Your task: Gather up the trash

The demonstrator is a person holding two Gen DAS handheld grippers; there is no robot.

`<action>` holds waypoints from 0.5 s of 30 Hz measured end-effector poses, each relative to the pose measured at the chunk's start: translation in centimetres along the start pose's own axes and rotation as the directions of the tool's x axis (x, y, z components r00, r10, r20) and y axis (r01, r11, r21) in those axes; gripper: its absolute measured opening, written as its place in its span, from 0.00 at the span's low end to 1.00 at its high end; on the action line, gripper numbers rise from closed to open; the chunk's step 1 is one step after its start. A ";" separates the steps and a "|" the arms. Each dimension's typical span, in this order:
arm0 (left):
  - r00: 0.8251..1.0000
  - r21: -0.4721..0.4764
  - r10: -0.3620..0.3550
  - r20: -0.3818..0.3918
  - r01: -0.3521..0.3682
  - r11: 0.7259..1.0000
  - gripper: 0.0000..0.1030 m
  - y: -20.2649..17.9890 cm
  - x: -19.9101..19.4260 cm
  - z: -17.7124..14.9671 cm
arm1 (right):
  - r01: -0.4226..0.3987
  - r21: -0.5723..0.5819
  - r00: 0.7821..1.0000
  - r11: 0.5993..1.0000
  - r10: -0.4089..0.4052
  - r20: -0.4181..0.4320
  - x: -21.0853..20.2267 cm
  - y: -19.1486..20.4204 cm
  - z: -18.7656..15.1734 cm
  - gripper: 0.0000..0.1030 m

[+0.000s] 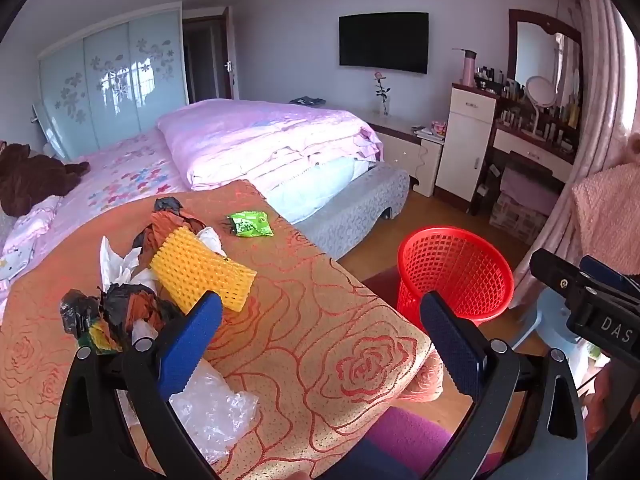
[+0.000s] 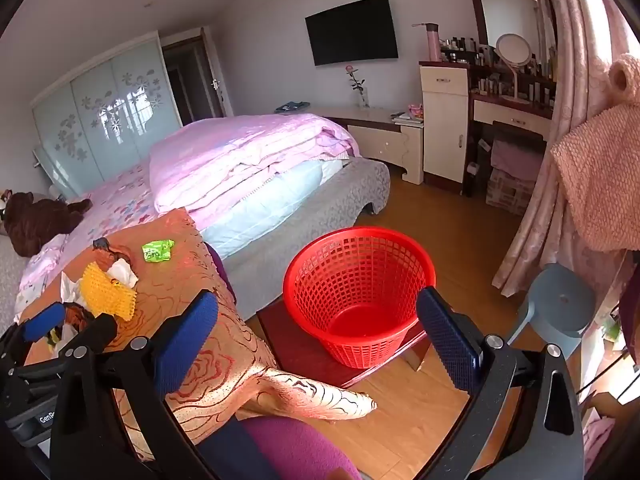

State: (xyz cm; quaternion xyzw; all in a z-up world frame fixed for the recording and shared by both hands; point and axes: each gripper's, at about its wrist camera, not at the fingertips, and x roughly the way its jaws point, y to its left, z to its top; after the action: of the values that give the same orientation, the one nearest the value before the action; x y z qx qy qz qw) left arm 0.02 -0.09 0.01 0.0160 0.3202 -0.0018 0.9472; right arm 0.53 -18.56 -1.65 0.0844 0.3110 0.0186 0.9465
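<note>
On the orange rose-patterned cloth point(image 1: 320, 320), toward its left edge, you have the trash in a loose heap: a yellow foam net point(image 1: 202, 270) lies on top, touching crumpled white tissue point(image 1: 120, 264) and dark crumpled bags point(image 1: 108, 312), with a clear plastic wrap point(image 1: 212, 412) nearer you at the cloth's near edge. A green snack packet point(image 1: 250, 224) lies apart from the heap, near the far edge of the cloth. Your left gripper point(image 1: 320, 344) hangs over the near right part of the cloth with its blue pads point(image 1: 192, 344) spread wide and nothing between them; its left pad sits just in front of the yellow net in the left wrist view. Your right gripper point(image 2: 316, 344) is likewise spread wide and carries nothing, and it frames the red mesh basket point(image 2: 360, 280). That basket stands upright on a dark red low stool point(image 2: 296, 352) on the wooden floor, just beside the cloth's right edge, and its inside shows only bare red bottom. A grey-blue plastic stool point(image 2: 560, 304) stands right of the basket. Beyond the cloth lies a bed with a folded pink quilt point(image 1: 264, 140); a black television point(image 1: 384, 42) hangs on the far wall.
</note>
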 end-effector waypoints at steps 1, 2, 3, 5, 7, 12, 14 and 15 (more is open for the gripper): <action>1.000 0.004 0.002 0.001 -0.002 1.000 0.93 -0.1 0.0 0.0 | 0.002 0.013 1.000 1.000 -0.002 -0.014 0.1 -0.1 0.0 0.94; 1.000 0.008 0.001 0.001 -0.001 1.000 0.93 -0.2 0.1 0.0 | 0.003 0.009 1.000 1.000 -0.003 -0.013 0.1 0.0 0.0 0.94; 1.000 0.011 0.000 0.002 0.000 1.000 0.93 -0.2 0.1 0.1 | 0.003 0.010 1.000 1.000 -0.003 -0.013 0.1 0.0 0.0 0.94; 1.000 0.015 0.009 0.011 -0.010 1.000 0.93 -1.0 -0.3 -0.1 | 0.002 0.010 1.000 1.000 -0.002 -0.015 0.2 0.0 0.1 0.94; 1.000 0.008 0.004 0.011 -0.005 1.000 0.93 -0.8 -0.2 -0.4 | 0.001 0.010 1.000 1.000 -0.001 -0.015 0.2 0.0 0.2 0.94; 1.000 0.004 0.006 0.002 -0.006 1.000 0.93 -0.7 0.1 -0.4 | -0.002 0.002 1.000 1.000 0.002 -0.007 0.0 0.0 0.1 0.94; 1.000 -0.006 0.002 -0.002 -0.002 1.000 0.93 -0.2 0.3 -0.5 | -0.003 0.003 1.000 1.000 0.003 -0.009 -0.1 0.2 0.0 0.94; 1.000 -0.007 0.002 -0.002 -0.002 1.000 0.93 -0.2 0.3 -0.6 | -0.003 0.003 1.000 1.000 0.003 -0.010 0.0 0.1 0.0 0.94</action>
State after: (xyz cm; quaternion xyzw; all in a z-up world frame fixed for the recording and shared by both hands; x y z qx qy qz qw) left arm -0.12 -0.23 -0.61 0.0131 0.3211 0.0003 0.9470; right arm 0.50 -18.44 -1.60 0.0860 0.3157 0.0199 0.9448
